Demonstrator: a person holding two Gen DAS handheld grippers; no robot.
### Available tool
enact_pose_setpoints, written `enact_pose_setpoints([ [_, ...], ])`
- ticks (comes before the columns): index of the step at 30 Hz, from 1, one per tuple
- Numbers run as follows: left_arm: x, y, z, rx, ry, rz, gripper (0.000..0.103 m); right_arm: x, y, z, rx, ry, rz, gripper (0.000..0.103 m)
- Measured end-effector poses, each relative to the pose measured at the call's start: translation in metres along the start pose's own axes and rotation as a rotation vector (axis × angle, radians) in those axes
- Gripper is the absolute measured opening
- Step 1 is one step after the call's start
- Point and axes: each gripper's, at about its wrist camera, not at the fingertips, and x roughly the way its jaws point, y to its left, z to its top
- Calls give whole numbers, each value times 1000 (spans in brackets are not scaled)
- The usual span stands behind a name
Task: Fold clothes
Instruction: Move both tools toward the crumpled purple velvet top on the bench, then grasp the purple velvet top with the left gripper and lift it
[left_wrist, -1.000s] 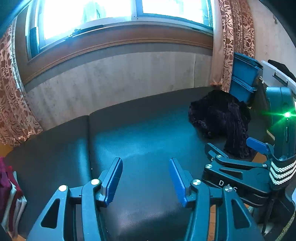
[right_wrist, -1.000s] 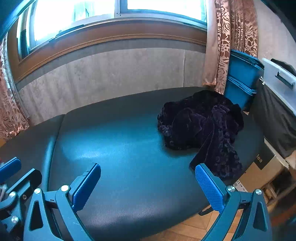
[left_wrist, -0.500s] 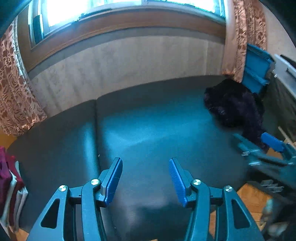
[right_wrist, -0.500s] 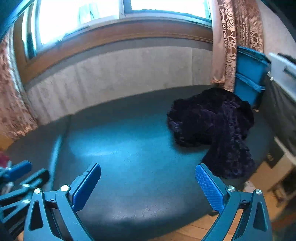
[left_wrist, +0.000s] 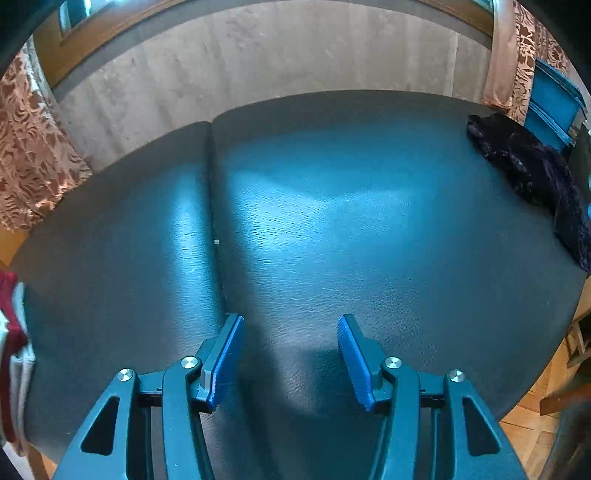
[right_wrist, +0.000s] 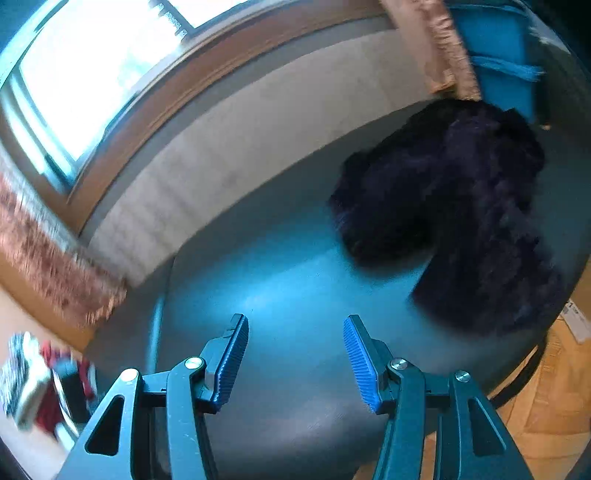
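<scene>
1. Overhead, the left gripper (left_wrist: 291, 355) hung with its blue jaws apart and nothing between them, above the dark padded bench (left_wrist: 332, 221).
2. Likewise the right gripper (right_wrist: 295, 360) was spread and held nothing.
3. Ahead and to its right, the dark purple garment (right_wrist: 461, 206) lay crumpled at the bench's right end, near blue bins (right_wrist: 506, 62).

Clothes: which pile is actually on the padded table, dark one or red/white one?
The dark purple velvety garment, crumpled at the table's far right end near the blue bins. The red and white clothes sit off its left edge.
</scene>
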Motion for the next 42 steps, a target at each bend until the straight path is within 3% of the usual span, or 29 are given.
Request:
enact_pose_setpoints([
  [2, 0, 0, 1, -13, -7, -11, 56, 0, -16, 21, 30, -48, -56, 72],
  [3, 1, 0, 0, -24, -7, -19, 57, 4, -24, 30, 45, -54, -88, 74],
  [8, 13, 20, -2, -186, 41, -112, 79, 42, -70, 67, 120, -30, -259, 75],
  [10, 13, 22, -10, -238, 54, -144, 81, 58, -88, 81, 150, -21, -327, 75],
  [12, 14, 20, -11, -227, 58, -134, 81, 73, -106, 96, 180, -11, -396, 75],
  [16, 11, 11, -20, -251, 57, -127, 82, 102, -110, 105, 198, 35, -408, 75],
  [18, 10, 4, -22, -251, 59, -126, 83, 111, -100, 100, 173, 66, -367, 71],
  [21, 5, 0, -28, -232, 103, -167, 83, 123, -66, 85, 36, 107, -296, 65],
  [25, -13, -5, -48, -248, 144, -208, 71, 124, -3, 35, -189, 105, -237, 66],
  [28, -40, -5, -56, -242, 114, -171, 68, 110, 41, -8, -284, 122, -145, 66],
  [30, -58, 10, -44, -245, 90, -159, 68, 100, 65, -35, -342, 125, -82, 67],
  [33, -85, 35, -37, -246, 46, -133, 68, 85, 98, -73, -422, 127, 17, 75],
  [34, -93, 40, -37, -243, 32, -122, 68, 80, 106, -85, -442, 132, 58, 85],
  [35, -102, 43, -39, -237, 17, -119, 68, 74, 113, -93, -457, 141, 84, 95],
  [37, -125, 48, -46, -216, -19, -137, 67, 57, 123, -105, -443, 171, 130, 100],
  [39, -144, 48, -48, -186, -52, -159, 67, 56, 109, -83, -373, 173, 188, 100],
  [42, -150, 15, -19, -85, -87, -219, 67, 6, 90, -82, -196, 99, 269, 100],
])
